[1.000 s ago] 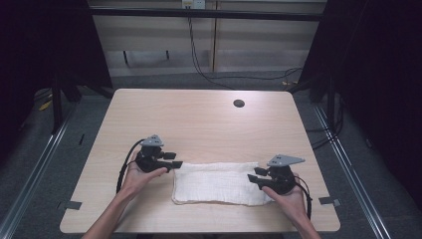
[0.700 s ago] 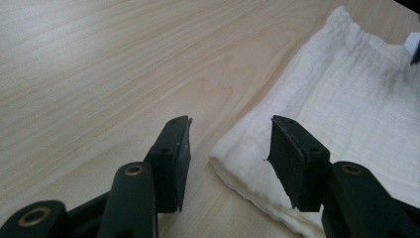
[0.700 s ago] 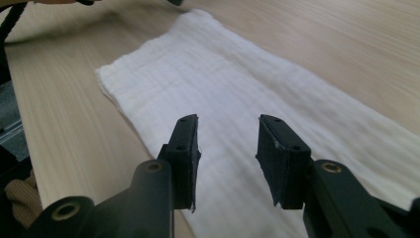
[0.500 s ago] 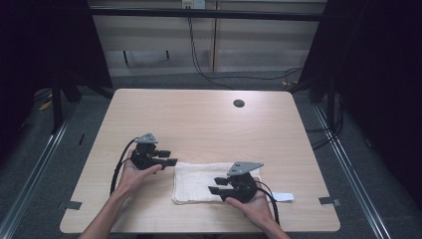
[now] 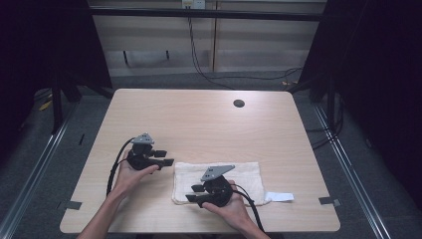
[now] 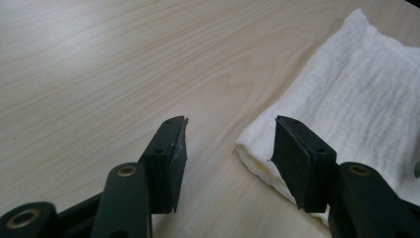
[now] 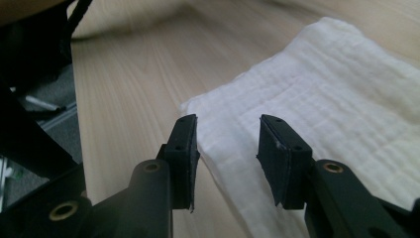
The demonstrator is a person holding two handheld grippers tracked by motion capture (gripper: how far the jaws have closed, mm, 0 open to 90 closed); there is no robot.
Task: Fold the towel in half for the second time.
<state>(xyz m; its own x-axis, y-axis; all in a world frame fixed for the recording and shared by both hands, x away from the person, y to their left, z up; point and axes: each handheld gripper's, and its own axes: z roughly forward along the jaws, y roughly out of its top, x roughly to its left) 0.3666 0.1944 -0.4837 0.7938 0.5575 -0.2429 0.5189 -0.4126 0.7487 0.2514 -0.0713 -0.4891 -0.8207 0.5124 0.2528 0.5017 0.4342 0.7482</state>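
A white folded towel (image 5: 244, 174) lies flat near the table's front edge, right of centre. My left gripper (image 5: 164, 158) rests just left of the towel, pointing right at its left end. Its jaws have just been opening and stand open over bare wood, the right jaw beside the towel's corner (image 6: 356, 99); nothing is between the left gripper's (image 6: 231, 123) pads. My right gripper (image 5: 193, 193) hovers over the towel's front left part, pointing left, open. In the right gripper view the towel's (image 7: 337, 84) edge runs under the gap of the right gripper (image 7: 227, 121).
A small black round spot (image 5: 239, 103) sits at the table's far right. A white tag (image 5: 278, 197) sticks out from the towel's right end. Tape marks (image 5: 326, 200) sit at the front corners. Dark floor and rails surround the wooden table (image 5: 199, 129).
My right gripper has moved left along the towel, from its right end to its front left part. The left gripper has stayed almost where it was.
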